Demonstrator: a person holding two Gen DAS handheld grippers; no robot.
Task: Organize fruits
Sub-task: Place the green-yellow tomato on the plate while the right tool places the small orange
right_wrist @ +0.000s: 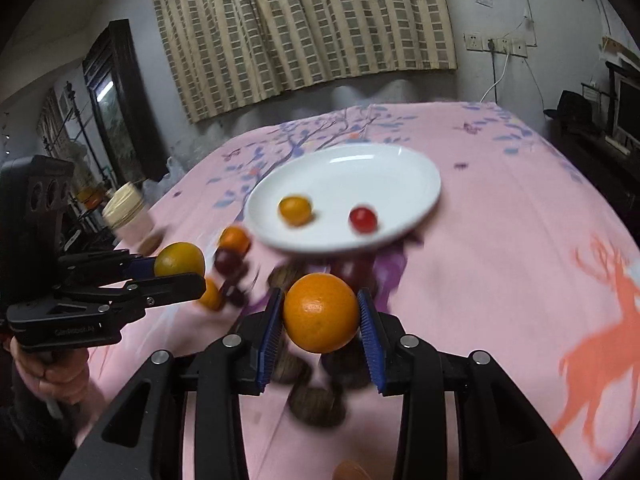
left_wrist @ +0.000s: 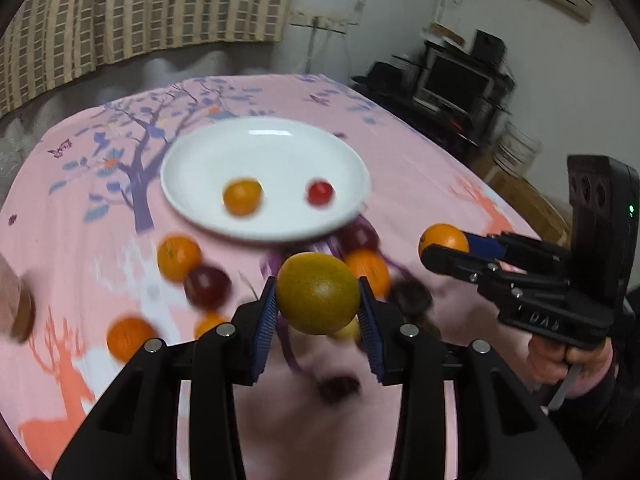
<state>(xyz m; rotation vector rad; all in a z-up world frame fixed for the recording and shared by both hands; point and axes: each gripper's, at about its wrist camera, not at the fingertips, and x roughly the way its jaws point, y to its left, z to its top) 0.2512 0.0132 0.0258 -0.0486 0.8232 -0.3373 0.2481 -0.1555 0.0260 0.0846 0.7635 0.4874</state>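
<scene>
- a white plate (left_wrist: 208, 152) sits on the desk (left_wrist: 420, 168), spread with a pink cloth printed with trees and deer; so far it carries only two pieces, a small orange fruit (left_wrist: 242, 197) and a small red fruit (left_wrist: 319, 193), set apart from each other near its front edge.
- most of the sorting looks still to do: just short of the plate a loose cluster lies on the cloth, with oranges (left_wrist: 178, 258), a dark red plum-like fruit (left_wrist: 207, 286) and some brown, blurred pieces (right_wrist: 318, 406) i cannot identify.
- the left claw (left_wrist: 318, 300) is closed part-way around a yellow-green citrus (left_wrist: 318, 293), both blue pads (left_wrist: 267, 320) pressed to its sides, the fruit held clear above the cluster.
- the right claw (right_wrist: 320, 320) grips a bright orange (right_wrist: 321, 312) the same way, pads against both flanks, raised over the cloth in front of the plate.
- in each wrist view the other claw shows at the frame's edge with its fruit pinched at the tip, a hand (left_wrist: 576, 360) on the trigger grip.
- by the look of it, both fruits are bound for the plate, and neither has reached it yet.
</scene>
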